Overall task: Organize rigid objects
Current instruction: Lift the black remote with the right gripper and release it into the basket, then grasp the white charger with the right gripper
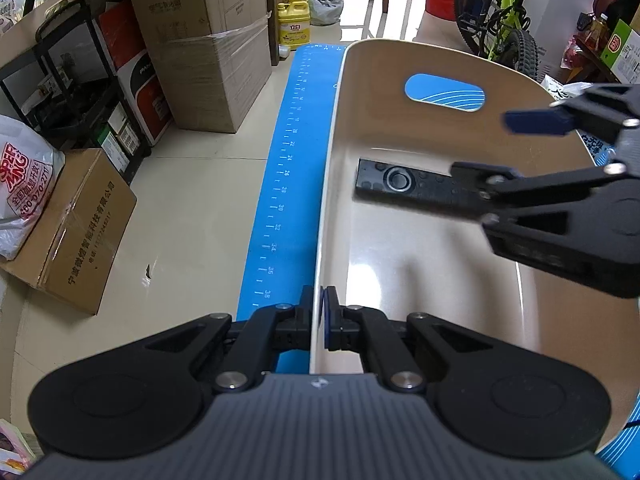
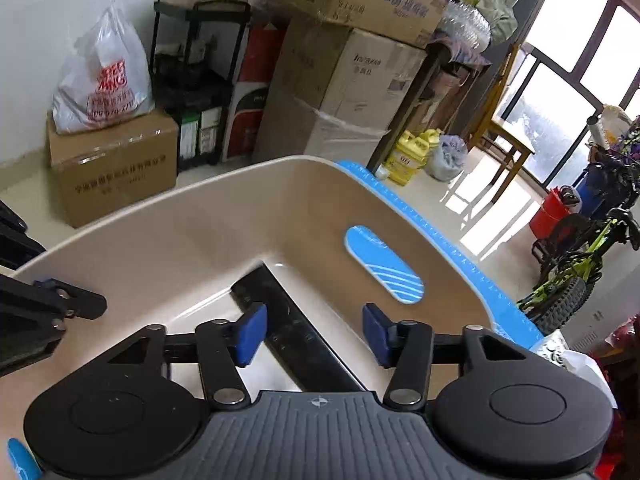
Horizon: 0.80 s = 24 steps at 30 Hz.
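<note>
Remote in bin: near end hidden by right tool.

The left gripper is clamping its jaws on the side wall of the bin, pointing steeply down. The right gripper is reaching into the bin, its jaws standing wide apart, pressing nothing.

Glossy pale floor, stacked cardboard boxes upper left, black rack beside them. Yellow jugs top centre (label unreadable). Green bicycle upper right. Bright tall windows at right, white wall left.
</note>
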### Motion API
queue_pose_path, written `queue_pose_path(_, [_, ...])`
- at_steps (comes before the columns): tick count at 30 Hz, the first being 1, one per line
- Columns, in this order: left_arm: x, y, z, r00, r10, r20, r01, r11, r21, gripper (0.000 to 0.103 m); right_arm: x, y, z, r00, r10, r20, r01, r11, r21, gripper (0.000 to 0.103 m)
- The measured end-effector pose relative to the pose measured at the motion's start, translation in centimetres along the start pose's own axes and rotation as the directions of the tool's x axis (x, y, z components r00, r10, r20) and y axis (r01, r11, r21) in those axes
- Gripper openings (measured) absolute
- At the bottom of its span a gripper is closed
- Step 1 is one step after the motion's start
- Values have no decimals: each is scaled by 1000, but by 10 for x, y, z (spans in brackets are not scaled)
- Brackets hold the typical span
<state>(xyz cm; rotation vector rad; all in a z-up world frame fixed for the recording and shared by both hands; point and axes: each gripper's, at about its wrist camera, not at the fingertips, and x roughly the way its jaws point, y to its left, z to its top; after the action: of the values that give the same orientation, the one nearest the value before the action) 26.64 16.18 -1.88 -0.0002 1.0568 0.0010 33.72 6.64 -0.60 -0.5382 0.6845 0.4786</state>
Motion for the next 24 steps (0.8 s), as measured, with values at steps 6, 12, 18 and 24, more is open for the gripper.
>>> queue_pose_path(6, [0, 0, 0, 1000, 6, -1, -6, 1000, 6, 5, -52, -22, -8, 997, -16, 72, 10, 997, 75, 79])
queue_pose_path(12, [0, 0, 0, 1000, 7, -2, -7, 1000, 18, 5, -105, -45, -20, 989, -58, 134, 43, 993, 113, 86])
queue_pose_path(18, [0, -1, -1, 1000, 7, 1, -7, 1000, 25, 5, -129, -72, -49, 989, -83, 120, 61, 982, 177, 86])
queue_pose_path(24, [0, -2, -1, 1000, 11, 1, -11, 999, 39, 5, -125, -79, -95, 993, -98, 68, 81, 972, 219, 97])
